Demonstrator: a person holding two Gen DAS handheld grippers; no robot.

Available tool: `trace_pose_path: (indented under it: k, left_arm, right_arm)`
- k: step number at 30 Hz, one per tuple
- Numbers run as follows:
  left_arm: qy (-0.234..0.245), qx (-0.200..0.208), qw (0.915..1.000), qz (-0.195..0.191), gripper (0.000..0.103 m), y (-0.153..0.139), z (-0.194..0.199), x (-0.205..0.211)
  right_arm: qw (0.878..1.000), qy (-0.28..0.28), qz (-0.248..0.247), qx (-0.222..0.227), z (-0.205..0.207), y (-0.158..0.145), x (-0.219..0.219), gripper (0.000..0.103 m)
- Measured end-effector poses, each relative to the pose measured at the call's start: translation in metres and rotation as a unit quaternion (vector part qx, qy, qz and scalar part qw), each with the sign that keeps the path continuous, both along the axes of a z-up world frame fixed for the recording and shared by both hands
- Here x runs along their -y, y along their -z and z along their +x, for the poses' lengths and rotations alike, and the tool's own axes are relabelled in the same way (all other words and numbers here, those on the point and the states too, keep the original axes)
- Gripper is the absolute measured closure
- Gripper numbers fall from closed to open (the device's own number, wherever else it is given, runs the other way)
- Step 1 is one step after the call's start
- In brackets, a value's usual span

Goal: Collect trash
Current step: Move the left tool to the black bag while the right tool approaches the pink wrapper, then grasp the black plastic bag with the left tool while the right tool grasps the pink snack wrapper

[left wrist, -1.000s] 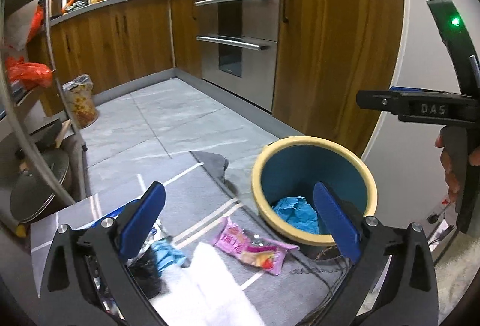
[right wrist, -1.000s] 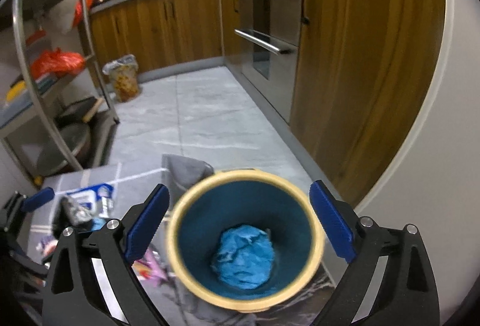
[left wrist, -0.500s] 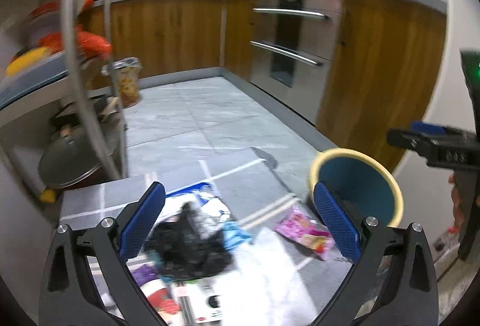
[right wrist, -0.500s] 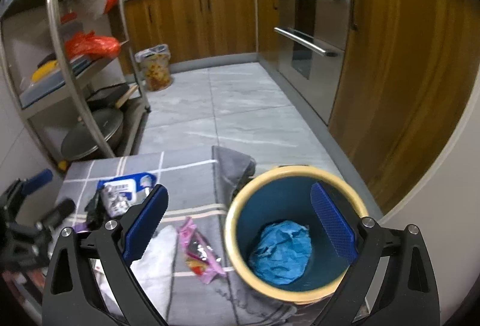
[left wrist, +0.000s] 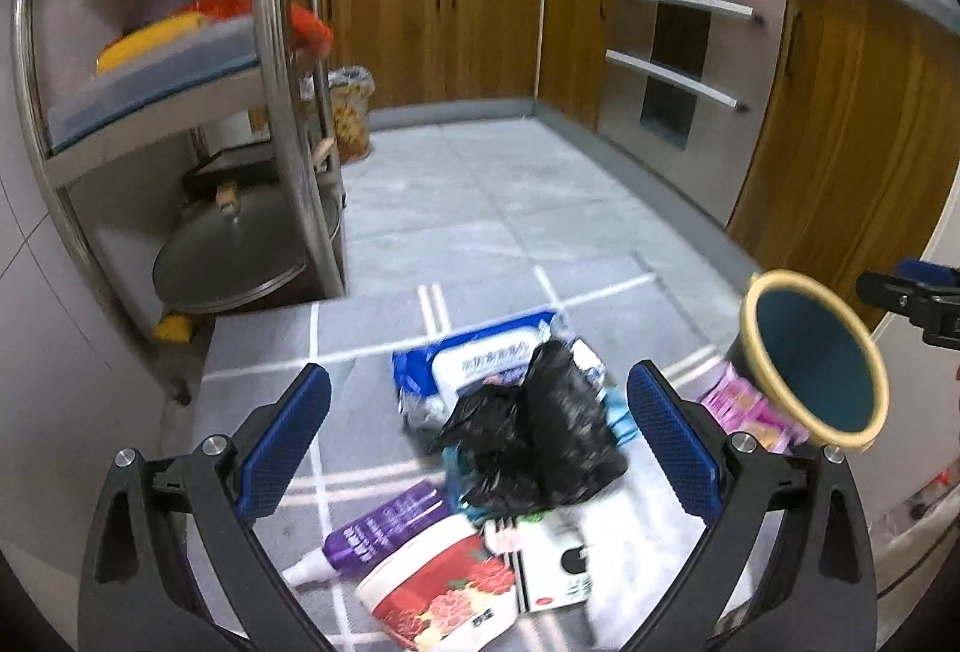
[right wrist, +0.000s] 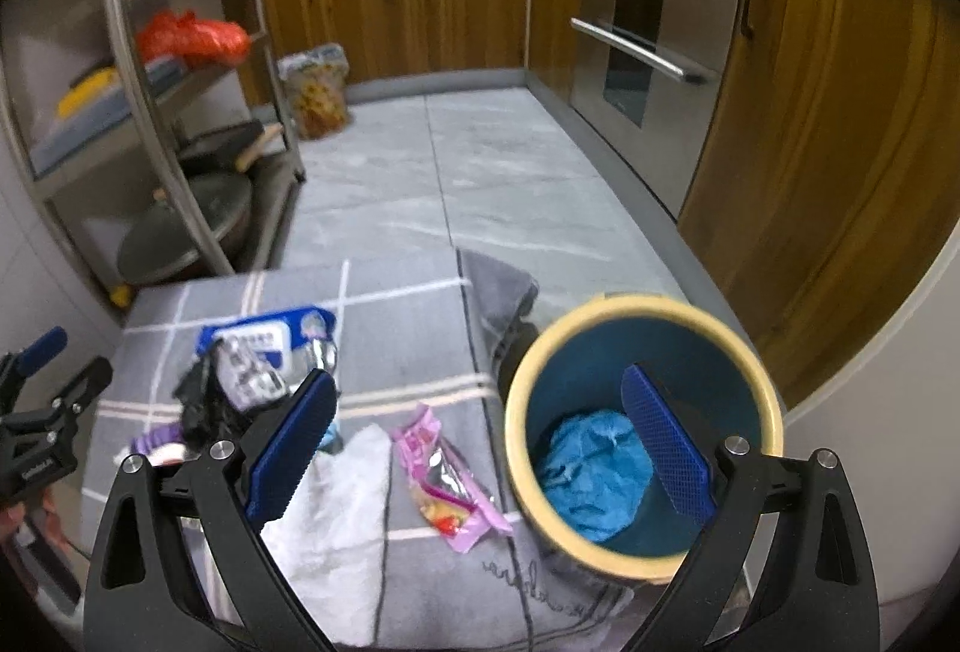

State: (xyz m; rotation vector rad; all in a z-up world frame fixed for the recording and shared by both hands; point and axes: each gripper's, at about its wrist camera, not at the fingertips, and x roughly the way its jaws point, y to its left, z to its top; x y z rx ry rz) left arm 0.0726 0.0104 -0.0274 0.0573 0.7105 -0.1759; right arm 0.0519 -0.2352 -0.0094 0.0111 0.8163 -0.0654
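A teal bin with a cream rim (right wrist: 645, 424) stands on the grey mat's right edge and holds a crumpled blue paper (right wrist: 591, 472); the bin also shows in the left wrist view (left wrist: 819, 358). Trash lies on the mat: a black plastic bag (left wrist: 540, 442), a blue-white wipes pack (left wrist: 480, 364), a purple tube (left wrist: 384, 529), a red-white wrapper (left wrist: 444, 592), a pink wrapper (right wrist: 447, 478) and a white tissue (right wrist: 336, 508). My left gripper (left wrist: 477, 448) is open above the black bag. My right gripper (right wrist: 480, 448) is open above the pink wrapper and the bin's left rim.
A steel shelf rack (left wrist: 282, 82) with pans and a lid (left wrist: 234, 250) stands at the left. Wooden cabinets (right wrist: 828, 124) and an oven (right wrist: 648, 28) line the right. A small full trash bag (left wrist: 351, 112) sits on the tiled floor at the back.
My left gripper has swung left from the bin to over the trash pile. My right gripper has drawn back and left from over the bin, so the mat and pink wrapper show.
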Motion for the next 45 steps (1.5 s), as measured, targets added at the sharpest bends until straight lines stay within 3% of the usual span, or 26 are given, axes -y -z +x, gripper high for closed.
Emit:
trace_pose_path:
  k: [10,17,21,26,38,45]
  left_arm:
    - [0.017,-0.025,0.9996,0.000,0.005,0.015,0.008,0.017]
    - [0.017,-0.040,0.9990,0.009,0.006,0.026,0.018,0.027]
    - [0.021,-0.048,0.9986,-0.009,0.006,0.029,0.022,0.029]
    - [0.028,-0.059,0.9977,-0.018,0.010,0.034,0.026,0.034]
    - [0.040,-0.094,0.9947,-0.014,0.018,0.055,0.039,0.044]
    - [0.054,-0.118,0.9915,0.006,0.042,0.070,0.044,0.055]
  right_arm:
    - [0.998,0.002,-0.015,-0.065,0.005,0.049,-0.008,0.008]
    - [0.996,-0.042,-0.047,-0.066,0.016,0.062,-0.017,0.009]
    - [0.994,-0.072,-0.025,-0.082,0.023,0.071,-0.023,0.012]
    - [0.988,-0.110,-0.032,-0.108,0.029,0.086,-0.039,0.032]
    - [0.977,-0.130,-0.022,-0.166,0.035,0.113,-0.042,0.058]
    - [0.973,-0.143,-0.019,-0.181,0.037,0.120,-0.043,0.078]
